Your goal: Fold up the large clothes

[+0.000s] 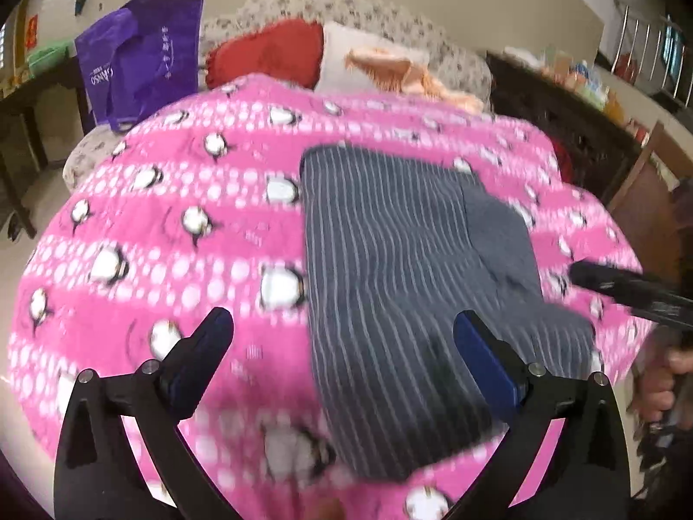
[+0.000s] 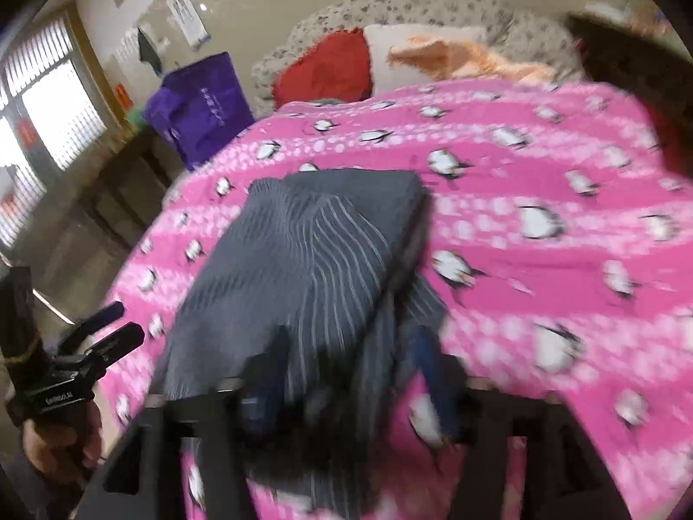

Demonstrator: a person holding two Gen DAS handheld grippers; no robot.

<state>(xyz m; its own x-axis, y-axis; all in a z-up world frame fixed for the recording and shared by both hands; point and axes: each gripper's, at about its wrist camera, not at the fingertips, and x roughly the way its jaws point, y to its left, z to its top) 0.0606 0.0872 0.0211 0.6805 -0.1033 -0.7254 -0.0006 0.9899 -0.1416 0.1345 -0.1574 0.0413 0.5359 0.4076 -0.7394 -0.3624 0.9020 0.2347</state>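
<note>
A dark grey garment with thin white stripes (image 1: 390,268) lies folded into a rough rectangle on a pink penguin-print blanket (image 1: 173,225). My left gripper (image 1: 342,329) is open and empty, hovering above the garment's near left edge. In the right wrist view the garment (image 2: 303,251) lies ahead, and my right gripper (image 2: 346,355) is blurred, its jaws partly open with the garment's near edge between the fingers; a grip cannot be made out. The right gripper also shows in the left wrist view (image 1: 628,290), and the left gripper shows in the right wrist view (image 2: 108,329).
The blanket covers a bed or sofa with a floral cover (image 1: 390,21). At its far end lie a red cushion (image 1: 268,52), a white pillow and a peach cloth (image 1: 407,73). A purple bag (image 1: 143,56) stands at the far left. A dark cabinet (image 1: 563,112) stands to the right.
</note>
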